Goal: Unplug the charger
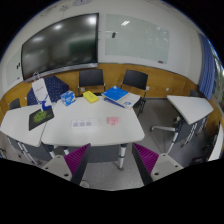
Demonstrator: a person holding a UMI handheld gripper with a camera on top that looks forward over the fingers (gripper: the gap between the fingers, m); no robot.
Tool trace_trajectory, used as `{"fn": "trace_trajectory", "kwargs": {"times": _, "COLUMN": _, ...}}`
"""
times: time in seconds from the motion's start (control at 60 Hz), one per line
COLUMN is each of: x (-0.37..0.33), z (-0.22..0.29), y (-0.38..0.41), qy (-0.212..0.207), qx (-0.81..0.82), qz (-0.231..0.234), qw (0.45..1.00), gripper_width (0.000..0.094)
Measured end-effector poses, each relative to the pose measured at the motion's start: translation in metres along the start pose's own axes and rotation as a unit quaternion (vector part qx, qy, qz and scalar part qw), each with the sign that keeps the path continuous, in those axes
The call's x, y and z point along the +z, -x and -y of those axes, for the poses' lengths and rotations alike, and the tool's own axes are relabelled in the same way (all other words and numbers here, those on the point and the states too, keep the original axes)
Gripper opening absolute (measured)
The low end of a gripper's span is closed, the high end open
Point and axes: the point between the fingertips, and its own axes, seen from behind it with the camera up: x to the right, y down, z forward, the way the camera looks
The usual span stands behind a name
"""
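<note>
My gripper (112, 165) is open with its magenta pads (78, 158) wide apart and nothing between them. It is held high over grey carpet, well back from a group of white tables (95, 112). I cannot make out a charger, a cable or a socket from here. Small things lie on the tables: a yellow item (91, 97), a blue flat item (116, 96), a blue box (67, 98), a small pink item (112, 121) and a green and dark item (38, 118).
Dark chairs (92, 78) stand behind the tables. A dark screen (60, 45) and a whiteboard (135, 40) hang on the far wall. Another white table (192, 108) stands to the right. A table leg (121, 152) stands just ahead of the fingers.
</note>
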Motion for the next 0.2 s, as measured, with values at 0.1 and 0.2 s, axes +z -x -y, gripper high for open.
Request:
{"fn": "trace_trajectory", "kwargs": {"times": 0.1, "x": -0.004, "z": -0.011, "y": -0.01, "qy": -0.001, "qx": -0.01, "qz": -0.015, "qw": 1.0, "gripper_width": 0.0852}}
{"fn": "trace_trajectory", "kwargs": {"times": 0.2, "x": -0.007, "z": -0.018, "y": -0.011, "qy": 0.002, "qx": -0.014, "qz": -0.014, "qw": 1.0, "gripper_width": 0.0852}}
